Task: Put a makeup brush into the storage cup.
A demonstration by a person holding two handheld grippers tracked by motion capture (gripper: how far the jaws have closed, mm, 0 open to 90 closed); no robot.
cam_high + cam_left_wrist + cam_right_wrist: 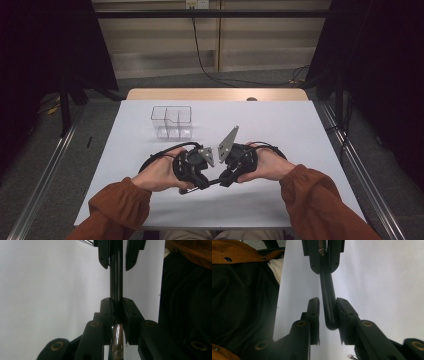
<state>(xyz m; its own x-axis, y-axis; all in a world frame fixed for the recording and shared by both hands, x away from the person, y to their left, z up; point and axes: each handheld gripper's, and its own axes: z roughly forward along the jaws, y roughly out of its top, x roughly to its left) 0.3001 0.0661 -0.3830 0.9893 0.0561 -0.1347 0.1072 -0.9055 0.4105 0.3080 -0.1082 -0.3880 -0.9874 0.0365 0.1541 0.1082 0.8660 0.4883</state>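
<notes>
A slim tool with a black handle (116,280) and a shiny metal shank (116,340) spans the gap between my two grippers, just above the white table near its front middle. My left gripper (118,301) is shut on the tool where the handle meets the metal. In the high view it is the left gripper (202,184), facing the right gripper (225,181) tip to tip. My right gripper (327,300) is open, its jaws either side of the handle's rounded end (329,315); the handle rests against one jaw and a thin gap shows at the other.
A clear plastic box with compartments (171,121) stands on the white table (280,125) behind the hands, left of centre. Orange-brown sleeves (320,200) come in from the front edge. The person's dark clothing (187,302) lies close beyond the table edge.
</notes>
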